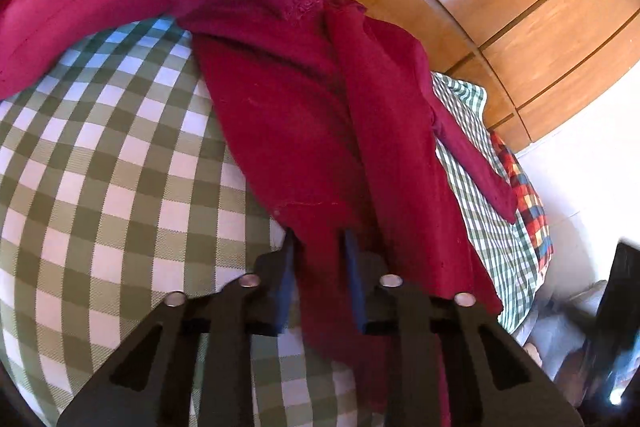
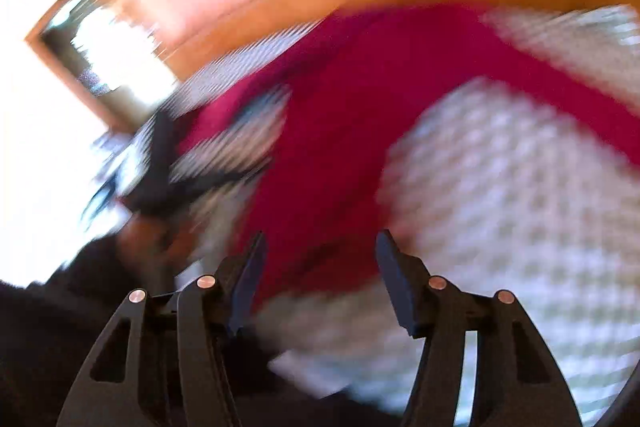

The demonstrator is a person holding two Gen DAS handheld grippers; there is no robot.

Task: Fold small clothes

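Left wrist view: maroon garment [image 1: 304,115] lay on checked bedspread [image 1: 100,167], long axis from lower centre to upper centre, sleeve stretching upper left. Left gripper [image 1: 318,239] pinched its hem; right gripper [image 2: 320,243] gaped, empty.

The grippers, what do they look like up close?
Both the left gripper and the right gripper are black plastic with triangular cut-outs. Each has round silver bolt heads and two flat fingers with dark blue pads. No cables show.
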